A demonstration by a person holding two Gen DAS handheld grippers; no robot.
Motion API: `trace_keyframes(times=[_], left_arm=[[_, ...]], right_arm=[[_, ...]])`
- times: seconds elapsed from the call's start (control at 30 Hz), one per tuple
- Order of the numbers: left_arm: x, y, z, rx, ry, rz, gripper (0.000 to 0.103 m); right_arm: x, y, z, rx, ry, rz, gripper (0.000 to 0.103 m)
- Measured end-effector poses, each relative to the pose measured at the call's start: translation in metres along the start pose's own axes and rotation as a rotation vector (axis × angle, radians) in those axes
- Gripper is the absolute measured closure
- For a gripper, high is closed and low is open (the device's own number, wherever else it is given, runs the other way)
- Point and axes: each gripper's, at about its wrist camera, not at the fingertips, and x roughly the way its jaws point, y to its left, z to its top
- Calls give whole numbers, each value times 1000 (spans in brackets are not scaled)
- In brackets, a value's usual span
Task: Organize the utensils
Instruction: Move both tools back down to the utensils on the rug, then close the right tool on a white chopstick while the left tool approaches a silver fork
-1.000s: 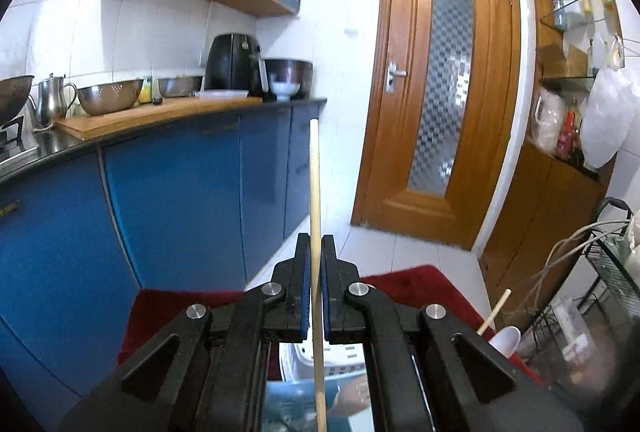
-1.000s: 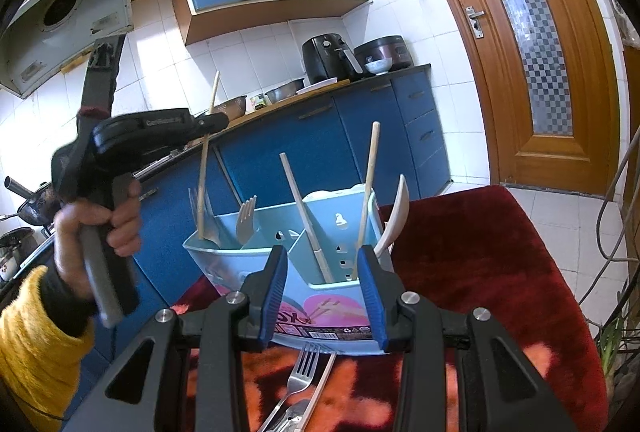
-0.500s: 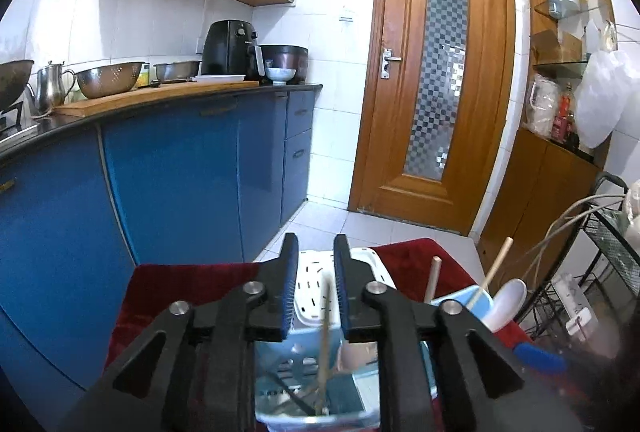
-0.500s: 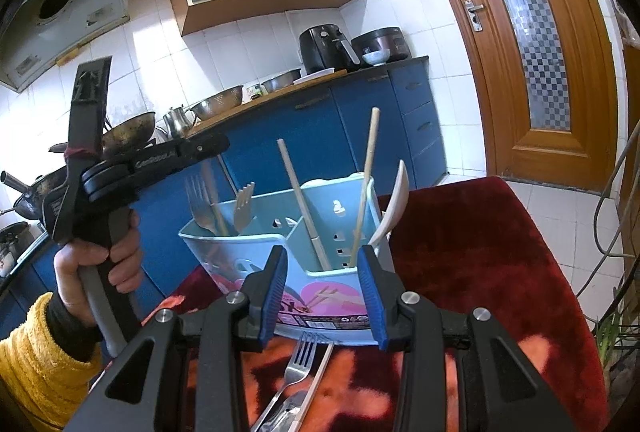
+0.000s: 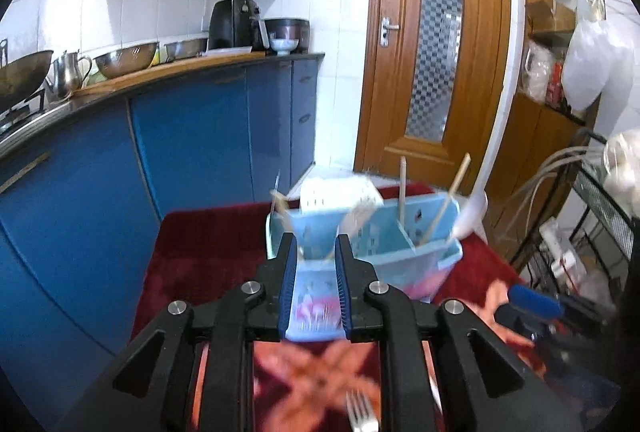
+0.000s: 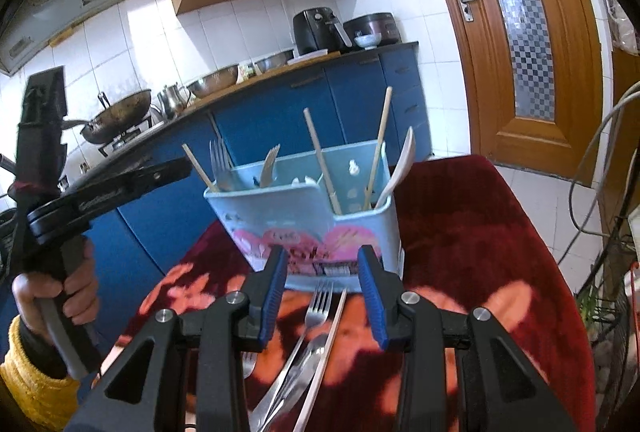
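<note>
Left wrist view: the left claw (image 5: 316,244) is seen released, its blue pads parted with nothing gripped between them; only the light blue utensil caddy (image 5: 420,252) is framed behind the gap. The caddy is set on a table covered by a dark red cloth (image 5: 208,240) with orange pattern. Two wooden chopsticks (image 5: 402,188) are stood upright in its right compartment, and a white spoon (image 5: 470,216) is leaned at its right end. The left compartment is blurred; its contents cannot be told apart. A fork's tines (image 5: 358,408) are seen on the cloth at the bottom edge. A blue pad of the right claw (image 5: 534,302) is glimpsed at lower right.

Right wrist view: the right claw (image 6: 322,268) is held released, jaws apart, nothing between the pads. Just beyond and below it, a fork (image 6: 316,308), a spoon (image 6: 296,372) and a metal chopstick (image 6: 324,352) are laid together on the cloth, near the caddy's front wall (image 6: 304,216). In the caddy, forks (image 6: 220,164) and one wooden chopstick (image 6: 198,166) are stood in the left compartment; two chopsticks and the white spoon in the right. The left claw is seen at left, gripped by a hand (image 6: 60,296) in a yellow sleeve (image 6: 36,388), its tip just beside the caddy's left end.
</note>
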Motion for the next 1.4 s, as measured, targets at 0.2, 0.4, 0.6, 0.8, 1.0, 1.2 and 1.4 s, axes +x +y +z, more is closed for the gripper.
trace_keyframes(times=[0.2, 0.4, 0.6, 0.8, 1.0, 1.2, 1.4], left_arm=[[-9, 4, -34, -13, 129, -7, 74], [-5, 2, -68, -31, 251, -41, 74], [10, -1, -103, -42, 393, -53, 74], [26, -4, -128, -62, 530, -76, 74], [31, -7, -141, -95, 604, -132, 74], [36, -12, -140, -73, 637, -126, 74], [37, -13, -139, -54, 651, -125, 74]], right_arm=[[0, 3, -18, 26, 85, -14, 64], [8, 2, -34, 38, 174, -34, 64], [25, 1, -50, 43, 300, -39, 64], [38, 3, -63, 31, 416, -16, 64], [51, 12, -73, -20, 523, -24, 66], [56, 11, -74, -39, 589, -68, 94], [45, 2, -77, 21, 663, -52, 95]])
